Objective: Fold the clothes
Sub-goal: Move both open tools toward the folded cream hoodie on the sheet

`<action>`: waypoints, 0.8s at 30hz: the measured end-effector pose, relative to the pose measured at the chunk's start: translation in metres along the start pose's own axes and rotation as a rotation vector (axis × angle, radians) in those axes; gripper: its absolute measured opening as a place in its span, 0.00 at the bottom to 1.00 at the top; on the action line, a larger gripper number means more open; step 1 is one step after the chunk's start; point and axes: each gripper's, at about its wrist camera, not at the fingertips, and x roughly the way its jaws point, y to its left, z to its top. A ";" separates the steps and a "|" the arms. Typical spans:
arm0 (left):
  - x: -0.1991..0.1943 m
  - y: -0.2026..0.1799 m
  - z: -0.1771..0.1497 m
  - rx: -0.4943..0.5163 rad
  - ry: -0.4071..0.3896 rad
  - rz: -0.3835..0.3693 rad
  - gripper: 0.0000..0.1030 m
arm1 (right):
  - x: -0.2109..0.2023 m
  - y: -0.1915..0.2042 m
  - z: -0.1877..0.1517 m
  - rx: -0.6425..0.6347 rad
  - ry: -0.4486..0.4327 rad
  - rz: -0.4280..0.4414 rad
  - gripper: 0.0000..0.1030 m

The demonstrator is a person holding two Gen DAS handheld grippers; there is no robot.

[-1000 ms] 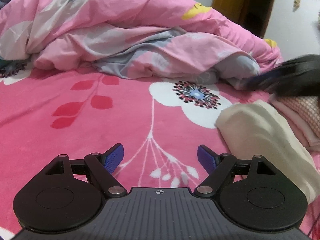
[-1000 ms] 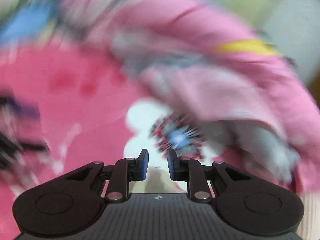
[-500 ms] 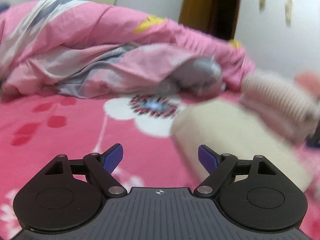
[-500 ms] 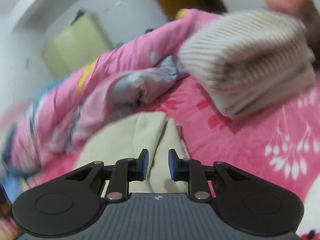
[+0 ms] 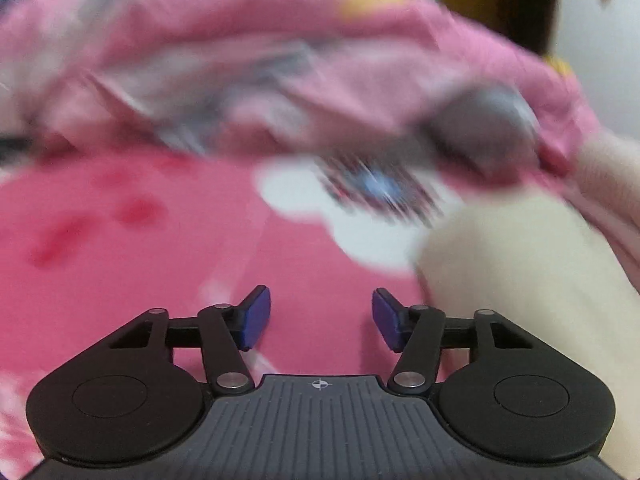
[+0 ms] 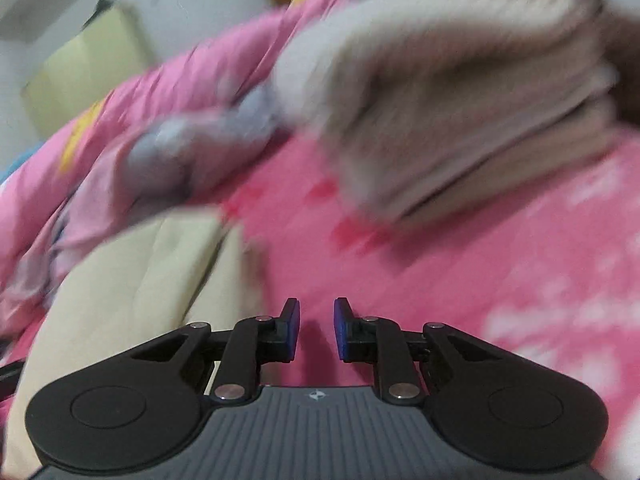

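The left wrist view is blurred. My left gripper (image 5: 320,316) hovers over the pink flowered bed sheet (image 5: 160,260), its jaws closing with nothing between them. A folded cream garment (image 5: 520,280) lies just to its right. In the right wrist view my right gripper (image 6: 317,328) hangs low over the sheet (image 6: 500,280). Its blue pads are a narrow gap apart, closing slightly, and hold nothing. The cream garment (image 6: 140,280) lies to the left of this gripper. A stack of folded ribbed knitwear (image 6: 460,100) sits ahead on the right.
A rumpled pink and grey duvet (image 5: 280,60) is heaped along the far side of the bed, also seen as the duvet (image 6: 180,92) at the left. A dark doorway (image 5: 512,0) and white wall stand behind. A pale yellow cabinet (image 6: 88,68) is at the back left.
The left jaws have narrowed and the cream garment now sits closer on its right. The right gripper rolled and dropped toward the bed. The knit stack looms larger ahead of it.
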 end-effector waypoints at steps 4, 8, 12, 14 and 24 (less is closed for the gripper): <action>-0.010 -0.027 -0.001 0.133 -0.046 0.002 0.32 | -0.007 0.036 -0.005 -0.161 -0.024 -0.119 0.12; -0.004 -0.019 0.006 0.098 -0.018 -0.040 0.38 | -0.020 0.018 -0.001 -0.077 -0.056 -0.150 0.13; 0.007 -0.014 0.009 0.045 0.034 -0.125 0.28 | -0.013 0.030 -0.005 -0.126 -0.020 -0.115 0.13; 0.005 -0.012 0.012 0.060 0.019 -0.143 0.27 | -0.010 0.033 -0.007 -0.140 -0.003 -0.090 0.13; 0.047 -0.020 0.055 0.036 0.021 -0.227 0.27 | 0.028 0.021 0.028 -0.058 0.019 -0.008 0.12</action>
